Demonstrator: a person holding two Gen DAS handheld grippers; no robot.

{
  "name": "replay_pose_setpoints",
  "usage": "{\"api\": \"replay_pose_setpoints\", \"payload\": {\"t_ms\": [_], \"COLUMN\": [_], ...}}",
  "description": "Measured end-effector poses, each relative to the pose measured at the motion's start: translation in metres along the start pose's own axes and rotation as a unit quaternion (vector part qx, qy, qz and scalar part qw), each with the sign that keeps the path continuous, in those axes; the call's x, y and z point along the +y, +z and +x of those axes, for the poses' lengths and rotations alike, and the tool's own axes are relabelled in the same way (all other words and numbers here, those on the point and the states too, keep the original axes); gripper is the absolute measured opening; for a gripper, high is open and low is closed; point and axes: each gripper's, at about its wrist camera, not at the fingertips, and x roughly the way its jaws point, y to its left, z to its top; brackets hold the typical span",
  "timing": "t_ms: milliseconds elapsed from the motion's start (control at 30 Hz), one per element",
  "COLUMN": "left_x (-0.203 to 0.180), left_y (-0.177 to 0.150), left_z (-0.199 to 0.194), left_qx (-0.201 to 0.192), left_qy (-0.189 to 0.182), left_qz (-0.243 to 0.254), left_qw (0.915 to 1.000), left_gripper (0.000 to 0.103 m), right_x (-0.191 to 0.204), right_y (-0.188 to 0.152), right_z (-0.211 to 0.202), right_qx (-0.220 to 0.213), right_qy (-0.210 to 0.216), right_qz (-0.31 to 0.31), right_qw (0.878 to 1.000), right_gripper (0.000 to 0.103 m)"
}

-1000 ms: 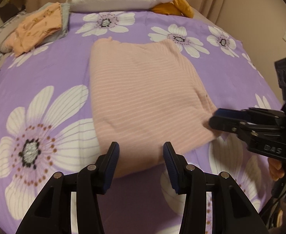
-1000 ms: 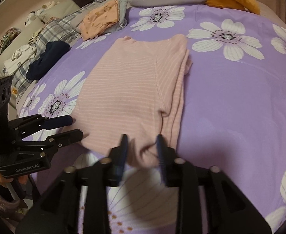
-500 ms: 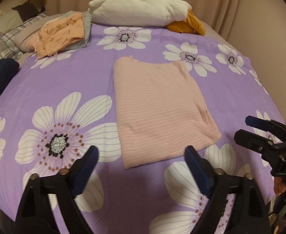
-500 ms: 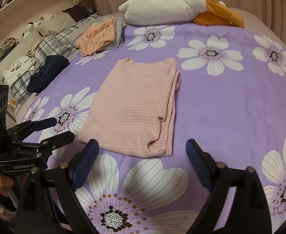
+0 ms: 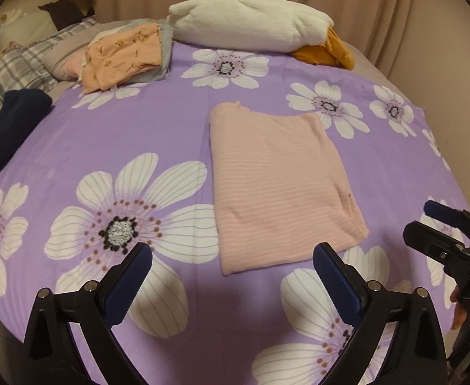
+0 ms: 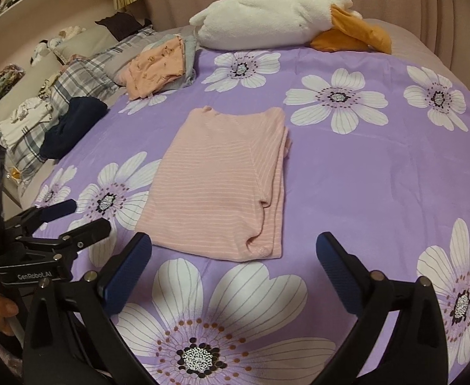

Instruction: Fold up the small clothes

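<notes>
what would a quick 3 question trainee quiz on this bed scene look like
1. True or false: the pink top lies folded flat on the purple sheet.
2. Which is open? A) only the left hand-held gripper B) only the right hand-held gripper C) both
3. Fill in: the white plush lies at the ___ end of the bed, beyond the top.

Key: 1 true. 2 C; the jaws of both stand wide apart, and neither touches the top. 3 far.
</notes>
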Motion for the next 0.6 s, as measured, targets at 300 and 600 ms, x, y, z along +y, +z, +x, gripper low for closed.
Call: {"api": "replay_pose_setpoints", "payload": {"t_ms": [300,600], "left_x": [0.0043,0.0029], "left_y": [0.0025,0.0063], "left_z": [-0.0037,-0.0048], "left_qx": [0.009,0.017], "left_qy": [0.016,0.041], "left_qz": [-0.013,-0.014], "left_qw": [0.9997,0.9989], "left_gripper": [0.100,0.100], "right_x": [0.0030,0.0061], "right_y": [0.0020,0.0060], "right_z": [-0.0013,-0.0062], "right_qx": [0.000,-0.006], "right_qy": [-0.030,-0.029], "right_qz": [0.004,0.006], "right_qw": [1.000,1.000], "right_gripper": [0.103,0.103]}}
